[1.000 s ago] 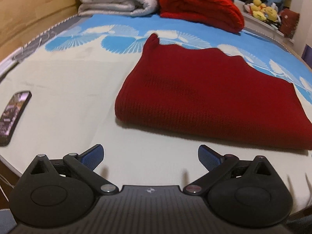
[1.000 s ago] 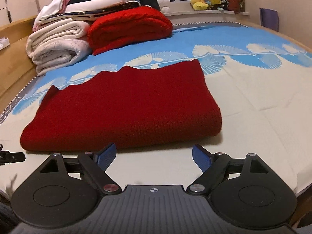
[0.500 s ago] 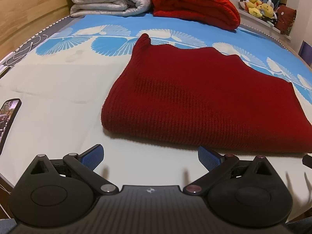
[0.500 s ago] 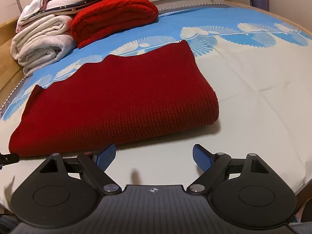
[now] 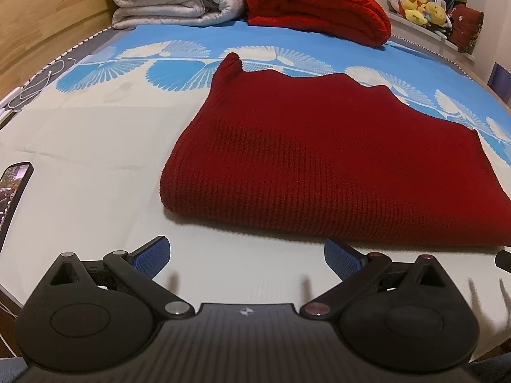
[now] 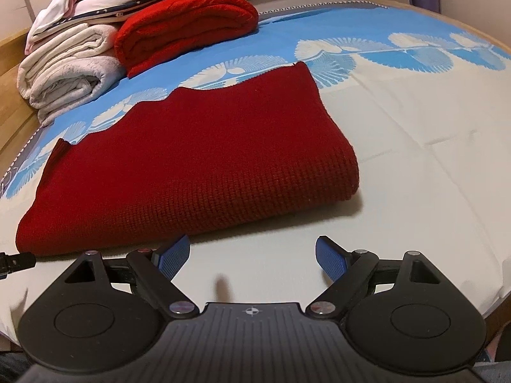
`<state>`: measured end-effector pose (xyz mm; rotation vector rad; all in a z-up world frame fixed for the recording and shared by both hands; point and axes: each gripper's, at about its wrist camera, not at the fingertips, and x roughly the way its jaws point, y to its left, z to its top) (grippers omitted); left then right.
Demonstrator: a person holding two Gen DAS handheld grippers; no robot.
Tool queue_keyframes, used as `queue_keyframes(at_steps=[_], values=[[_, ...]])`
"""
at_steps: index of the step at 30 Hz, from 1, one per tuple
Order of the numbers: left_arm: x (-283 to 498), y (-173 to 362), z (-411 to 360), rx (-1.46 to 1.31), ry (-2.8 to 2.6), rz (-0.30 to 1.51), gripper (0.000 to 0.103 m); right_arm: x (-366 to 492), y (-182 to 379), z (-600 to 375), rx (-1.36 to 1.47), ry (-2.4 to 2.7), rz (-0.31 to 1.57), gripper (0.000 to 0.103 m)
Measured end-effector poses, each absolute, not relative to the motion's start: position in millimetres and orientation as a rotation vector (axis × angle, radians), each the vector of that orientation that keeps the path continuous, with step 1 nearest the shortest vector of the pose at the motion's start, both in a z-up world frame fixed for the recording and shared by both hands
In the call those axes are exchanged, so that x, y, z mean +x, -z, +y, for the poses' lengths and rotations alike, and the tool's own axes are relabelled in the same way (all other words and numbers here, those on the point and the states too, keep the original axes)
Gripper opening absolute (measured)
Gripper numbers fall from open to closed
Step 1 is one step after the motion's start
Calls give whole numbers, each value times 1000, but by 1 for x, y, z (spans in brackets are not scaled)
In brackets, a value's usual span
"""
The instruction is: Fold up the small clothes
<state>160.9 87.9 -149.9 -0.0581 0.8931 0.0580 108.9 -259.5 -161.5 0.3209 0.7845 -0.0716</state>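
Now | bed sheet (image 5: 95, 146) cream-blue | left tool (image 5: 246, 255), right tool (image 6: 252, 253) agape, empty | sweater (image 6: 191, 159) folded

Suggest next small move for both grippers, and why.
Probably ease both forward to the dark red knit's near folded edge. The left gripper and right gripper stand open and empty just short of it, over the bedsheet, so neither can pinch yet.
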Motion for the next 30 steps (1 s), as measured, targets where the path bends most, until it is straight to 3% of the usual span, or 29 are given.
queue_keyframes(at_steps=[26,30], values=[[162,151,88,-71,-49,899,103,114,173,-271,434,101,849,87],[163,149,93,-93,-65,898,103,116,178,-285,553,118,851,87]])
